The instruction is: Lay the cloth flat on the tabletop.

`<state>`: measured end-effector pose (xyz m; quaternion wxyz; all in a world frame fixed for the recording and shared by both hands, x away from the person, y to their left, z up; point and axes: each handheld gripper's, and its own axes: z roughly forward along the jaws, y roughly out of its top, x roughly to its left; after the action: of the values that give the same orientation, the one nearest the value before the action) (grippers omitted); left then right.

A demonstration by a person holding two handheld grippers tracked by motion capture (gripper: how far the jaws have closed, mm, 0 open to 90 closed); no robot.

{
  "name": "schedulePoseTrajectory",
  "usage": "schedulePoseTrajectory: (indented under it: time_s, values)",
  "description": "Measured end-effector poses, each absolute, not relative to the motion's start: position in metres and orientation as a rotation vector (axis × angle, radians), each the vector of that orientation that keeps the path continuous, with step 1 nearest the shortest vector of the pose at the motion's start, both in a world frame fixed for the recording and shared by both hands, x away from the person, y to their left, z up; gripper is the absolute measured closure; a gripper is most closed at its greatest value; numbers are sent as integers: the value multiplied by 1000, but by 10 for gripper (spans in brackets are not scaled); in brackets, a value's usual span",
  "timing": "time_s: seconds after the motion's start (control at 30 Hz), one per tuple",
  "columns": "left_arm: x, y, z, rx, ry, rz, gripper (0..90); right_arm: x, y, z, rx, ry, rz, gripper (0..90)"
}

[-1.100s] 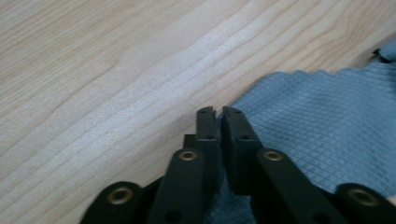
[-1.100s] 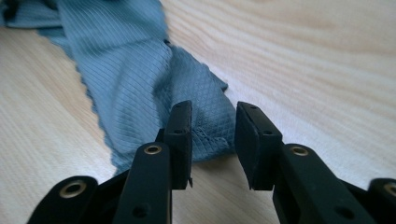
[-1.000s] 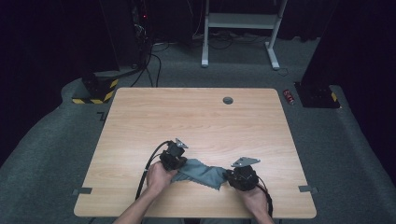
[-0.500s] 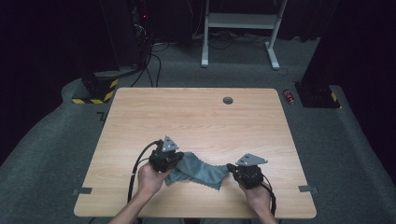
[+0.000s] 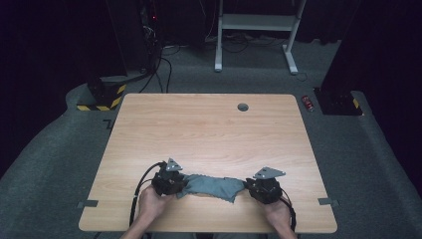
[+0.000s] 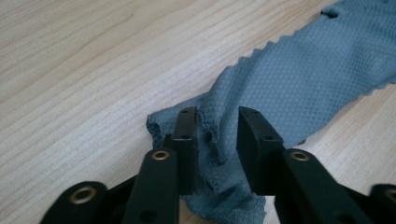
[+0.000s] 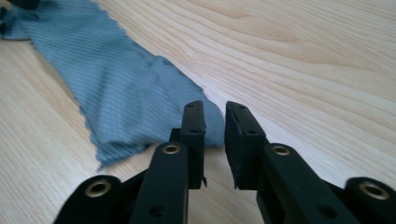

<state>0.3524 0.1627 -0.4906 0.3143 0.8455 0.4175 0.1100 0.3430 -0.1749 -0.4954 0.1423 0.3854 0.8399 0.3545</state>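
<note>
A grey-blue cloth [image 5: 211, 186] lies stretched along the lower middle of the high view, near the front edge of the wooden counter [image 5: 209, 129], with one gripper at each end. The left gripper [image 5: 169, 182] sits at the cloth's left end and the right gripper [image 5: 263, 189] at its right end, so the two look placed to pull the fabric out lengthwise and flatten it.

In the left gripper view the fingers [image 6: 187, 135] stand at a narrow gap with a bunched, twisted end of the cloth [image 6: 299, 88] gathered between them; the fabric fills the gap, so it reads as held, though how firmly it is pinched cannot be judged. From there the cloth runs off flatter toward the upper right of that frame.

In the right gripper view the fingers [image 7: 194, 123] are also close together, with a slim gap. The near corner of the cloth [image 7: 121, 98] reaches just to the left finger; whether a thin edge is actually caught between the two I cannot tell.

In the high view both sets of fingers are hidden under the gripper bodies and grey plates. The person's forearms are cut off at the bottom edge, and the room beyond the counter is too dark to make out much.
</note>
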Motion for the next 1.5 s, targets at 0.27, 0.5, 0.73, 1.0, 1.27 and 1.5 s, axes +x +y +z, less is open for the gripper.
schedulePoseTrajectory:
  time_s: [0.27,0.5,0.73,1.0,1.27,1.5]
  values:
    - [360,155,-499,2269,1101,248,739,344,-186,-502,1159,2450,1010,667]
    - [363,152,-496,2268,1074,229,883,346,-170,-505,1054,2528,1003,735]
    - [365,156,-478,2195,1056,288,887,344,-168,-501,998,2544,1016,897]
    - [375,149,-468,2145,1058,381,887,360,-165,-474,999,2472,1059,895]
    - [397,153,-465,2116,1112,417,887,360,-161,-489,1023,2536,1042,655]
    - [404,151,-472,2097,1145,399,887,365,-157,-498,1039,2541,997,675]
